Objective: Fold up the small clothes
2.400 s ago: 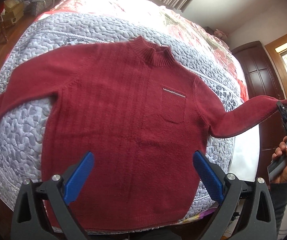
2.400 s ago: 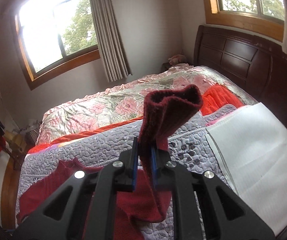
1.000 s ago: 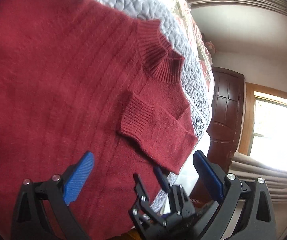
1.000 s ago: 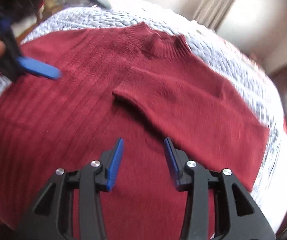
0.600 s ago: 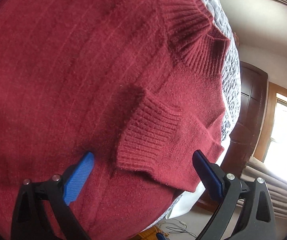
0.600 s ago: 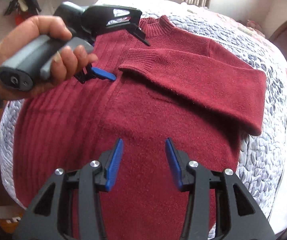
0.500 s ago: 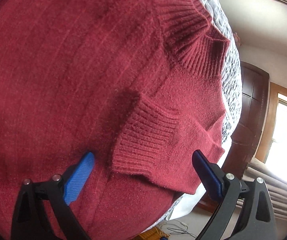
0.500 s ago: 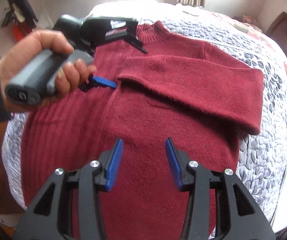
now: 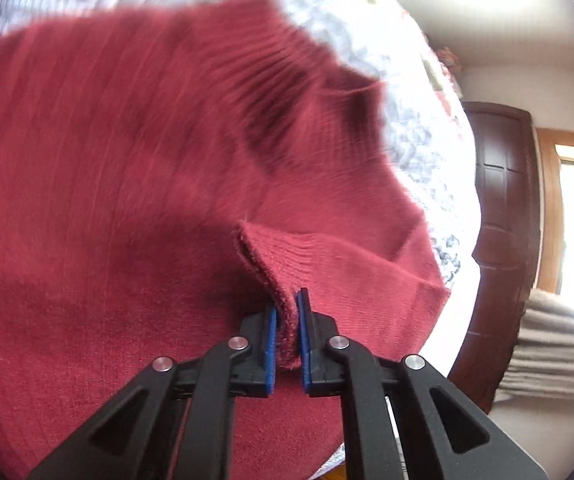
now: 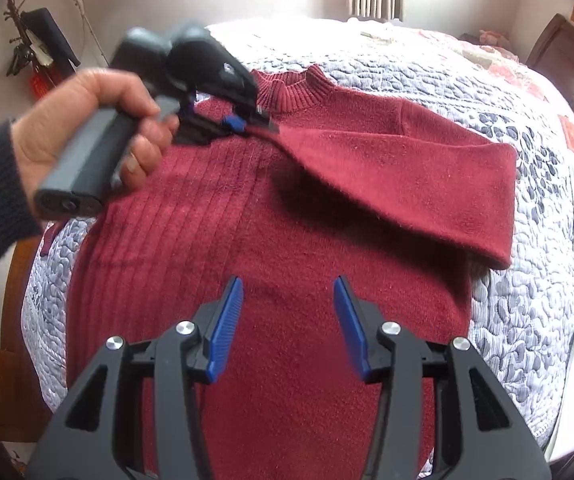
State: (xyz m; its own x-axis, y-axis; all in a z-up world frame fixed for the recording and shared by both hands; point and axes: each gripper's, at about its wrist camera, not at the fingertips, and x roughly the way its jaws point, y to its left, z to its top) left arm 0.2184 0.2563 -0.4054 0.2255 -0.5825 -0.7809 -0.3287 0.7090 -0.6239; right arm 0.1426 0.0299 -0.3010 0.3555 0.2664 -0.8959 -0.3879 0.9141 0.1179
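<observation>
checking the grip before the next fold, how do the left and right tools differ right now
The left tool is shut on the sweater cuff; the right tool is open and holds nothing. The left sits up near the collar; the right hovers over the lower sweater. Both have blue pads on black fingers.

At lower centre of the frame, the left gripper (image 9: 285, 334) pinches the ribbed cuff (image 9: 283, 264) of a dark red sweater (image 9: 99, 200), its blue pads (image 9: 271, 344) closed on the knit. The sleeve (image 9: 371, 292) lies folded across the sweater's body toward the right. The ribbed collar (image 9: 287, 76), blurred, sits at upper centre against a grey quilted bedspread (image 9: 415, 132). A dark wooden door (image 9: 503, 208) stands at right.
</observation>
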